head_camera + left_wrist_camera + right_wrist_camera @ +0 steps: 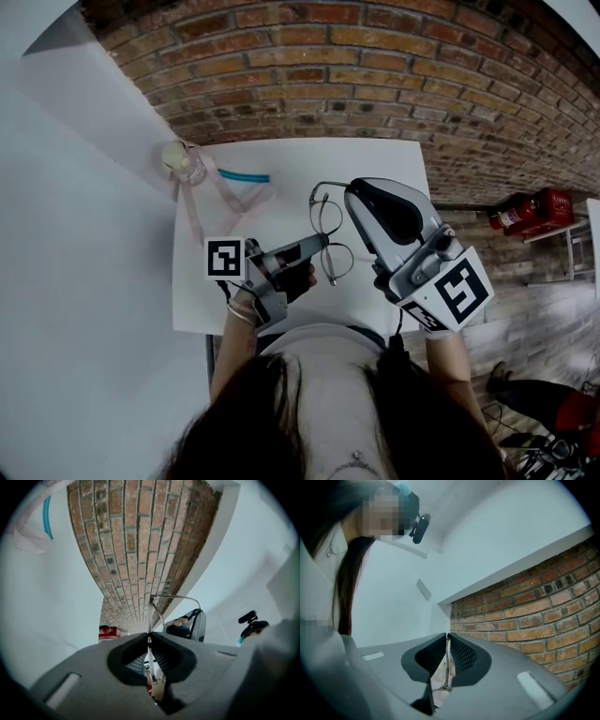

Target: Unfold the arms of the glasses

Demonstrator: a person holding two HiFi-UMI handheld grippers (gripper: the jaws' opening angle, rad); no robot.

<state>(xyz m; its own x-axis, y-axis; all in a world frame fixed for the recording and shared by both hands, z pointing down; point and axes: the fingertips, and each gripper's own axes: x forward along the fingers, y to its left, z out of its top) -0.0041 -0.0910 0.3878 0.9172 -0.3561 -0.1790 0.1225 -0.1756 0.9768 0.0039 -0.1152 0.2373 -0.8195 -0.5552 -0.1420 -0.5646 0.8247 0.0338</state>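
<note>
Left gripper (320,247): jaws clenched on the thin wire-framed, round-lensed glasses (326,217), gripping the frame front between the two lenses. In the left gripper view, a wire arm rises from the closed pads and bends right.

Right gripper (354,192): jaws pinched onto a thin wire part of the glasses.

The glasses are held between both grippers, over the white square table (281,159).

Farther back, at the table's far left, lies a crumpled clear plastic bag with a teal strip (242,186). Behind it is a red-brown brick wall (375,75).
</note>
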